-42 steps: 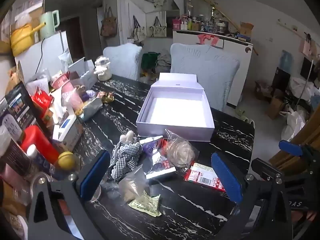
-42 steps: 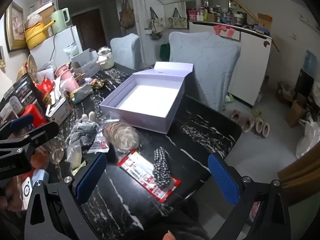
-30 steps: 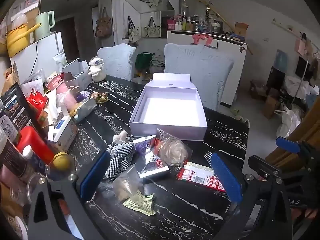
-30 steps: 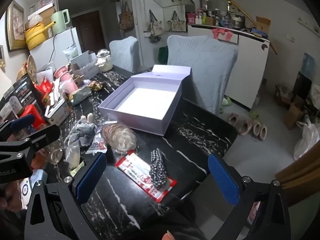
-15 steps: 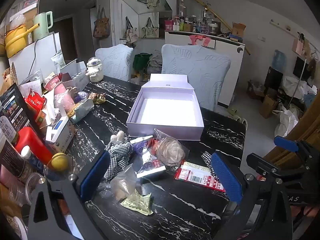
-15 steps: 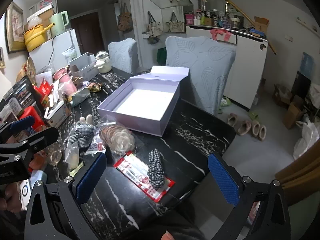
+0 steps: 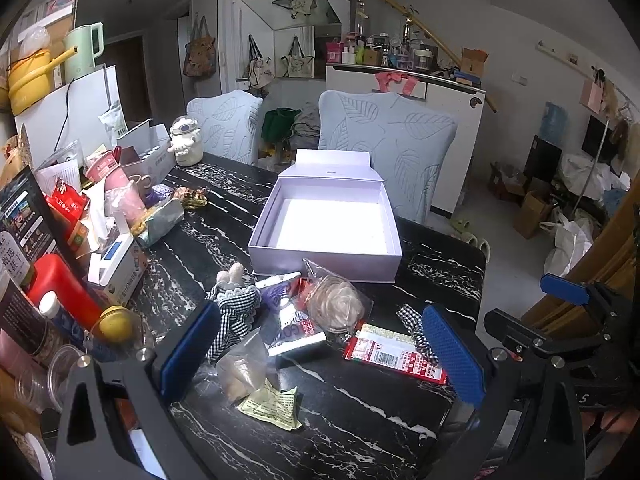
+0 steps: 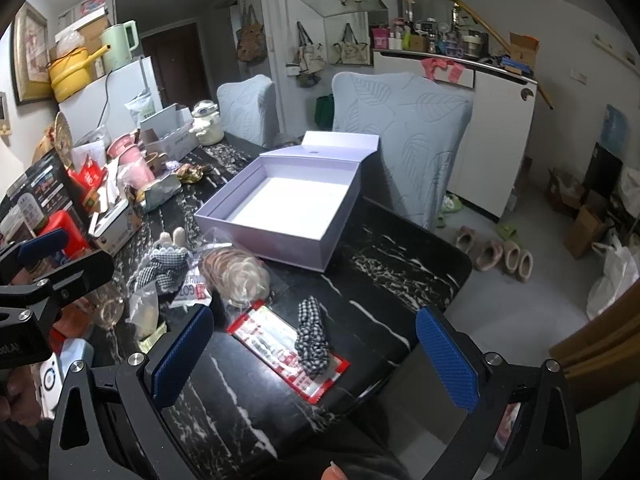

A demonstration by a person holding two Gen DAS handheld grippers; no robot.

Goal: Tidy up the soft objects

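Black white-veined marble tabletop [image 7: 360,420] carries an open, empty lavender cardboard box [image 8: 280,236] at centre, with clutter along its left side. Black-and-white gingham fabric scrunchie [image 8: 313,338] lies on a red-and-white flat packet [image 8: 280,344], nearer than the box. Left gripper [image 7: 320,348] and right gripper [image 8: 316,360] both hover above the table, jaws spread wide and holding nothing.

Glossy black veined stone table [image 8: 404,256], matt lilac card box [image 8: 288,240], checked cloth scrunchie [image 8: 313,340], crinkly clear plastic bag [image 7: 336,300].

Both wrist views above table [image 7: 360,432], sharing box [image 8: 280,236]
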